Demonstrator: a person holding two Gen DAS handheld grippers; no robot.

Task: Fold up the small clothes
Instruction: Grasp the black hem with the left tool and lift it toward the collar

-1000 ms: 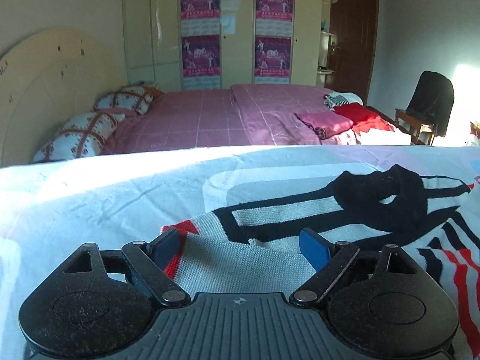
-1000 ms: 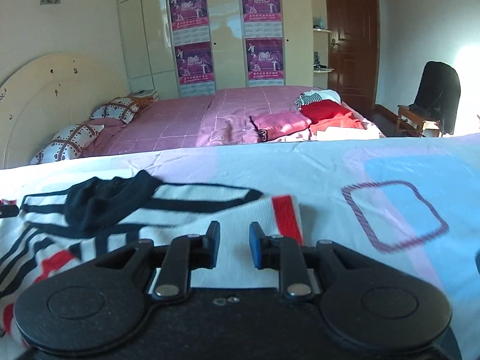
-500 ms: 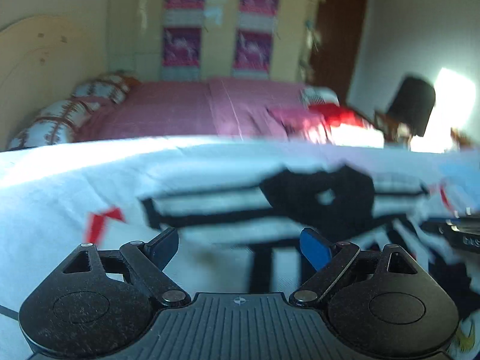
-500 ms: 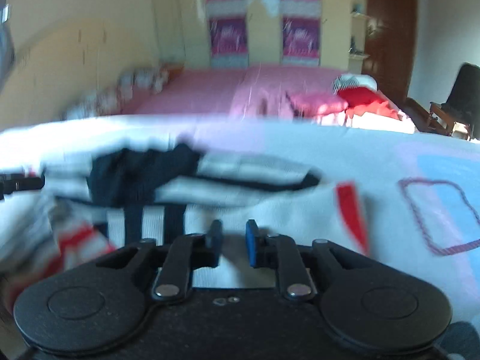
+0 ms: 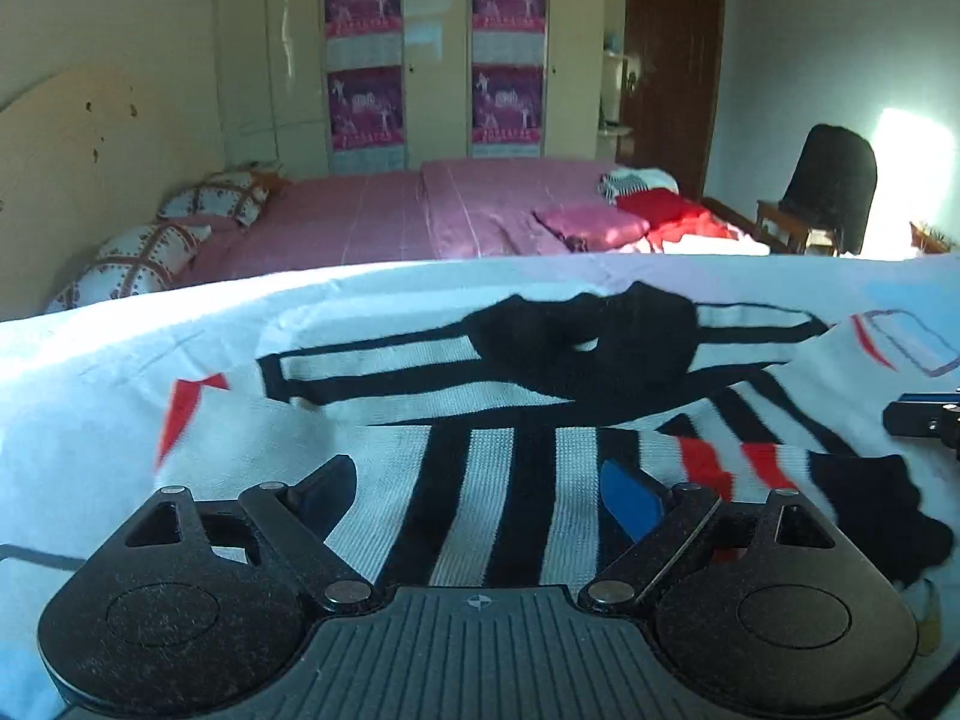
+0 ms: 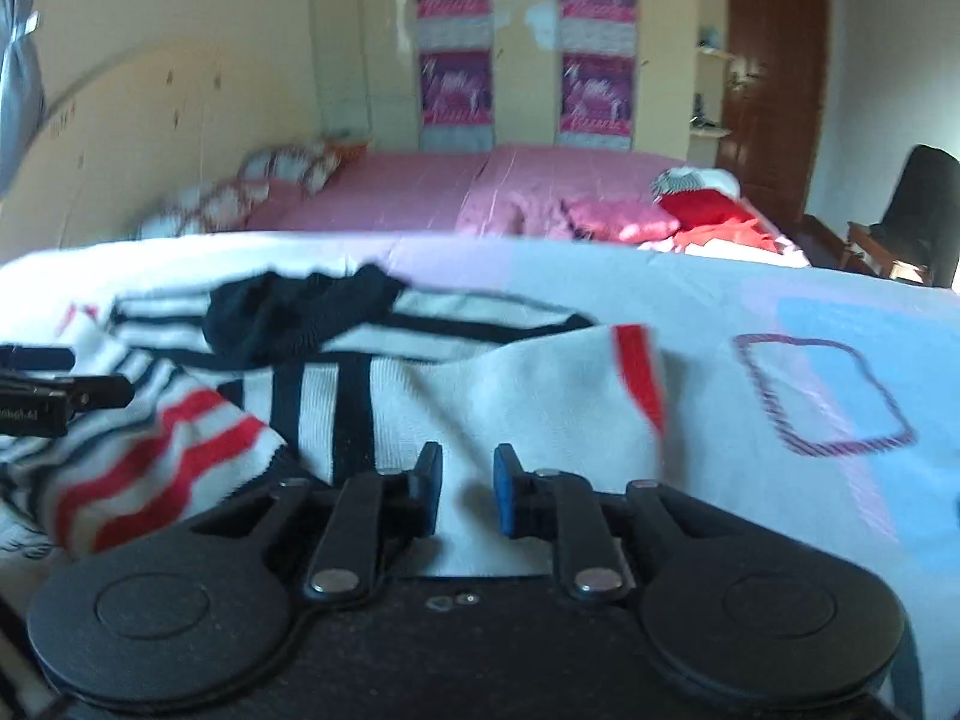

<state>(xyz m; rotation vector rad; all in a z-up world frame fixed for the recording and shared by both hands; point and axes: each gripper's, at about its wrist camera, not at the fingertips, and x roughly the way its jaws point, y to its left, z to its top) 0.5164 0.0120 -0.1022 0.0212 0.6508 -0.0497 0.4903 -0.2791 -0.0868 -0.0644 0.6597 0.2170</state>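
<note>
Left wrist view: shows left gripper [image 5: 480, 483] spread wide, nothing pinched between the pads. Looks down on the sweater [image 5: 510, 450], white knit with black stripes running straight out toward 12 o'clock from between the fingers. Shows black collar [image 5: 588, 342] farther out at 12 o'clock, a red-and-black banded sleeve end folded in at 3 o'clock, a red cuff at 10 o'clock. Shows the whole garment lying flat on a pale bedsheet [image 5: 108, 372].

Right wrist view: shows right gripper [image 6: 468, 480] narrowed to a slim gap, white knit of the sweater filling that gap and rising as a lifted fold toward 1 o'clock, ending in a red cuff [image 6: 639, 372]. Shows striped body and collar at 10 to 11 o'clock, red-banded sleeve at 9 o'clock. Shows bare sheet with a purple square outline [image 6: 822, 396] at 2 o'clock.

Farther out, both views: pink bed [image 5: 360, 222] at 12 o'clock, patterned pillows [image 5: 138, 252] at 10 o'clock, wardrobe [image 5: 438, 60] with magenta posters behind, dark chair [image 5: 834, 180] at 2 o'clock.
</note>
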